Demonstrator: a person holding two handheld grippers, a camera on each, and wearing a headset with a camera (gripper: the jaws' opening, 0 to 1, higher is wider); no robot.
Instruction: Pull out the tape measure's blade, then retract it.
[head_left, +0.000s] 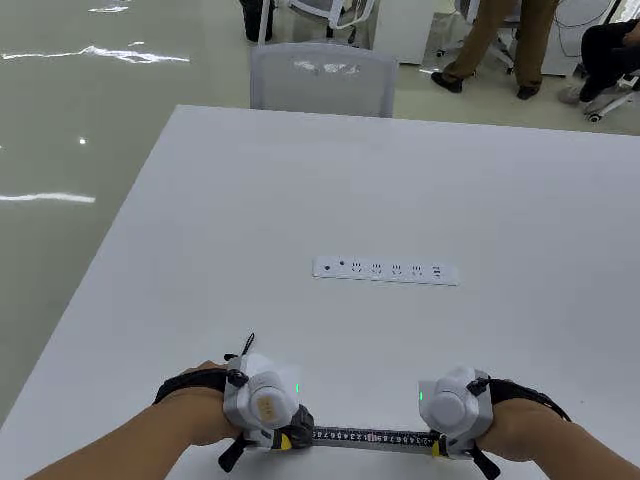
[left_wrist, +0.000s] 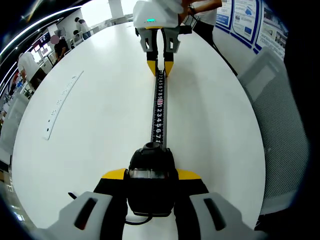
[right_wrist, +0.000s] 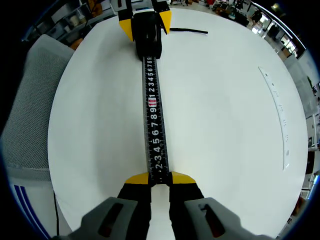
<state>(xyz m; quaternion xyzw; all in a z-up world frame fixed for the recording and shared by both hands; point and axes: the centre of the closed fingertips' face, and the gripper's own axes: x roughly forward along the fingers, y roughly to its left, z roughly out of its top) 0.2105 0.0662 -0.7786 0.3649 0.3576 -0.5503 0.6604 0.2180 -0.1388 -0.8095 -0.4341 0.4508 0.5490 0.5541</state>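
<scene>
A black tape measure case sits between the yellow-tipped jaws of my left gripper, which is shut on it; the same case lies at the far end in the right gripper view. Its dark numbered blade is drawn out straight over the white table, roughly to the 15 mark. My right gripper is shut on the blade's free end. In the head view the blade spans between the left gripper and the right gripper at the table's near edge.
A white power strip lies flat in the middle of the table, beyond the grippers. A grey chair stands at the far edge. People sit and stand in the background at top right. A thin black cord lies by the left gripper.
</scene>
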